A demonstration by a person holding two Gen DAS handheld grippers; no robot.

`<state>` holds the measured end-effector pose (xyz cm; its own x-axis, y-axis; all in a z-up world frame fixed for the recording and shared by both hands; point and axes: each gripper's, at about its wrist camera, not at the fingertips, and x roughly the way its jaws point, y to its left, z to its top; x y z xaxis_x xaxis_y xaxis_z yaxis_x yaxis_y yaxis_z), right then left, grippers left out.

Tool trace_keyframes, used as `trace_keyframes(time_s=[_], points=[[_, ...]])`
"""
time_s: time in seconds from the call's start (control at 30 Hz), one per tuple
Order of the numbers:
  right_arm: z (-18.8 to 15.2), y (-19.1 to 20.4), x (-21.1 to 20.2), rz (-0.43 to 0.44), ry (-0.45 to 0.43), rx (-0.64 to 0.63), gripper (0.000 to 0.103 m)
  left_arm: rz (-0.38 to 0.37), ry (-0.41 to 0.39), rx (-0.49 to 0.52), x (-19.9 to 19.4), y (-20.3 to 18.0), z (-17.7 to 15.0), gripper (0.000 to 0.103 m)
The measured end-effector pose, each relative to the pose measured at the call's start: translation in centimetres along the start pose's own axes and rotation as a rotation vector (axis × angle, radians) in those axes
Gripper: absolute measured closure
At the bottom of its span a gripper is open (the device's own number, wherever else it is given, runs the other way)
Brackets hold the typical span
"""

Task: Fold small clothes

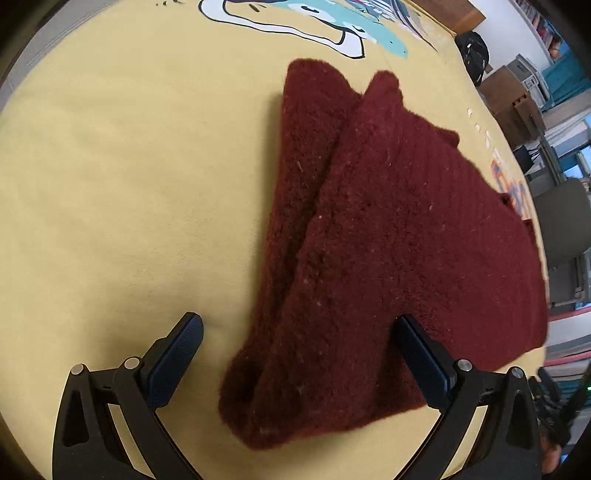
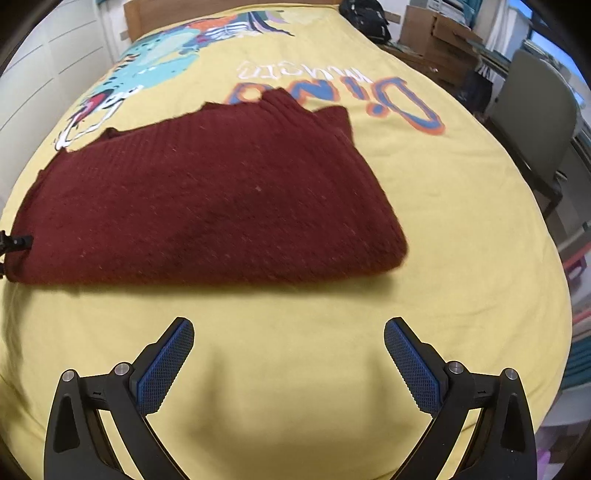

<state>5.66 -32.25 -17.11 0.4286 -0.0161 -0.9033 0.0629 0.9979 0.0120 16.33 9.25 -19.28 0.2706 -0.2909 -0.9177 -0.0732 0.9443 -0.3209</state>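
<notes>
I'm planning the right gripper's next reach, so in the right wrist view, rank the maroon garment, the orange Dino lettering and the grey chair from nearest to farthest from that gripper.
From the right gripper:
1. Maroon garment, just ahead, left of centre.
2. Orange Dino lettering, beyond the garment, on the yellow cover.
3. Grey chair, far right, off the bed.

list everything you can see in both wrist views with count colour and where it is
knit garment: one, dark red, folded, lying on the sheet ahead of both grippers
bed sheet: one, yellow with a dinosaur cartoon and lettering, covering the surface
chair: one, grey, right of the bed
cardboard boxes: a few, brown, beyond the far right corner
bag: one, black, at the far edge
left gripper: one, black with dark blue pads, open, near corner of garment between its fingers
right gripper: one, black with blue pads, open, over bare sheet
</notes>
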Motion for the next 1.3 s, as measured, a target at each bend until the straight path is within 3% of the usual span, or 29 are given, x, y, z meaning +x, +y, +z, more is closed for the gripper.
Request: trace_keyframes(time_s=[0.07,0.1,0.17,0.23,0.3,0.37,0.57,0.73,0.83,1.07,1.23,1.3], points=[[-0.2,-0.6,0.0,-0.008,0.003,0.009,0.000,-0.013,-0.002,0.022,0.0,-0.8,-0.2,0.002],[-0.3,-0.9,0.0,-0.011,0.003,0.016,0.000,-0.018,0.004,0.037,0.0,-1.1,-0.3,0.008],[-0.5,-1.5,0.0,-0.016,0.004,0.031,0.000,-0.050,0.007,0.071,-0.3,-2.2,-0.4,0.058],[-0.6,-2.0,0.0,-0.021,0.004,0.045,0.000,-0.070,-0.003,0.097,-0.9,-3.3,-0.6,0.073],[-0.6,-2.5,-0.4,-0.022,-0.002,0.058,0.000,-0.015,-0.029,0.155,-1.5,-4.9,-0.9,0.075],[-0.6,-3.0,-0.9,-0.022,-0.013,0.067,0.000,-0.005,-0.041,0.164,-2.4,-5.9,-1.1,0.077],[0.3,-4.2,-2.6,-0.007,-0.065,0.084,0.000,-0.059,-0.075,0.166,-6.0,-9.3,0.2,0.077],[0.9,-5.6,-4.0,0.010,-0.112,0.108,0.000,-0.132,-0.105,0.185,-8.9,-14.2,2.1,0.078],[1.1,-6.9,-4.7,0.018,-0.136,0.136,0.000,-0.137,-0.112,0.236,-8.7,-18.2,3.4,0.079],[1.4,-10.6,-6.3,0.017,-0.188,0.198,0.000,-0.170,-0.093,0.371,-7.3,-28.2,2.4,0.079],[1.2,-12.8,-6.3,-0.001,-0.183,0.229,0.000,-0.154,-0.029,0.446,-2.8,-34.7,0.8,0.079],[0.9,-13.5,-6.0,-0.003,-0.170,0.248,0.000,-0.116,0.008,0.476,-0.2,-36.3,-0.4,0.079]])
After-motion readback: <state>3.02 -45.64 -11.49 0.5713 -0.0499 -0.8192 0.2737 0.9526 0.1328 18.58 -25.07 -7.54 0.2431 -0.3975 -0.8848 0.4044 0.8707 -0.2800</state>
